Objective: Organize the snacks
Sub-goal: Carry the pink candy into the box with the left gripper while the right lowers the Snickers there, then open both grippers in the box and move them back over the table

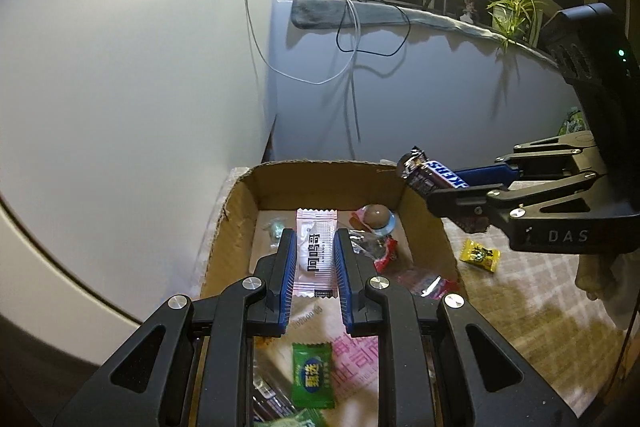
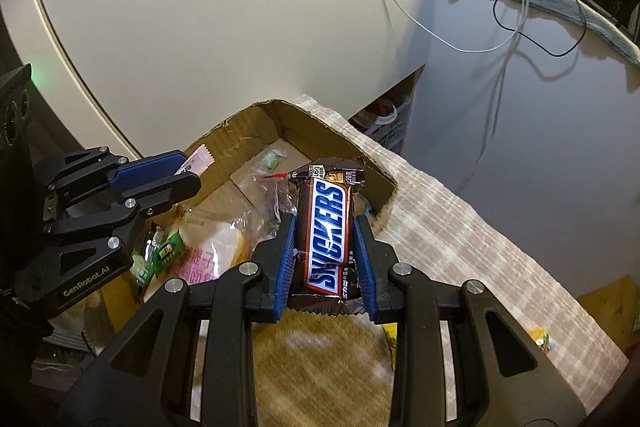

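Left gripper (image 1: 315, 239) clamping white sachet (image 1: 315, 254) over cardboard box (image 1: 320, 173), right gripper (image 2: 325, 233) pinching Snickers bar (image 2: 326, 235), seemingly above box's rim.

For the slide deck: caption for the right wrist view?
Right hand-held gripper holds a Snickers bar near the cardboard box; left hand-held gripper grips a white sachet.

Cardboard box (image 1: 240, 223): set on the cloth-covered table (image 1: 532, 291), against the wall. Inside were held a sachet (image 1: 316, 259) between left gripper (image 1: 315, 239) pads, loose sweets and packets. Snickers bar (image 2: 326, 239) was held by the right gripper (image 2: 325, 227) over the box's right rim. One small packet (image 1: 479, 255) was left on the cloth, right of the box.
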{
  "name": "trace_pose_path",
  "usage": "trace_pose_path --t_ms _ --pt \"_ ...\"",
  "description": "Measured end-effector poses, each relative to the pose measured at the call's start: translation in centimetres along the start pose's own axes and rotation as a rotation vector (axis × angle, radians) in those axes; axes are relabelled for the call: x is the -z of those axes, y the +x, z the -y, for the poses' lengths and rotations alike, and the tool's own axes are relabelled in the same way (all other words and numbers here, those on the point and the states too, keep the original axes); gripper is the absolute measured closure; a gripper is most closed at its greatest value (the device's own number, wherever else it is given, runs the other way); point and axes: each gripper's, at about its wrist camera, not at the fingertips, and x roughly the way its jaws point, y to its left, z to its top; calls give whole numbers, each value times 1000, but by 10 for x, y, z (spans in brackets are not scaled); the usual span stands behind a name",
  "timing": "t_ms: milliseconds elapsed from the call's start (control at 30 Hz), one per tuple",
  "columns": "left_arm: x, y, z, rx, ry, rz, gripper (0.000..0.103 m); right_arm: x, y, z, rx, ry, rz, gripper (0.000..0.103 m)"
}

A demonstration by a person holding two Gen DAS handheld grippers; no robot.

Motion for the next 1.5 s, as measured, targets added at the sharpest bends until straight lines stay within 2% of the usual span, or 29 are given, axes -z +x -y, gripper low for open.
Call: trace_pose_path --t_ms 367,633,667,800,833,900,1067,1133,1167,1200,1267,1500 --pt "-2 9 -8 -5 -11 -21 85 -8 25 -2 -7 -11 -36 73" --pt "-7 15 -8 -5 -16 -27 84 -9 28 -5 5 -31 -39 73" --pt "-7 15 -8 -7 -17 -26 82 -9 28 -5 8 -34 -39 71" --pt "-8 14 -9 -17 -22 -23 69 -9 23 -7 29 -50 -24 46" --pt "-8 14 -10 -20 -23 -21 67 -9 21 -8 32 -51 -18 44" --pt "-9 12 -10 -27 -26 -18 57 -9 18 -7 39 -52 -14 44" --pt "-8 8 -10 -40 -25 -9 53 -8 12 -6 60 -52 -12 43" --pt "-8 5 -9 -44 -22 -6 47 -7 8 -5 66 -50 -11 43" --pt "-8 4 -8 -47 -21 -3 44 -6 6 -5 69 -50 -9 41" --pt "-8 2 -7 -50 -19 -1 42 -6 4 -5 72 -50 -6 31" --pt "-8 -1 -6 -53 -16 3 39 -5 -2 -5 81 -49 14 21" --pt "-8 -11 2 -65 -9 6 27 1 -24 -3 98 -41 42 20"
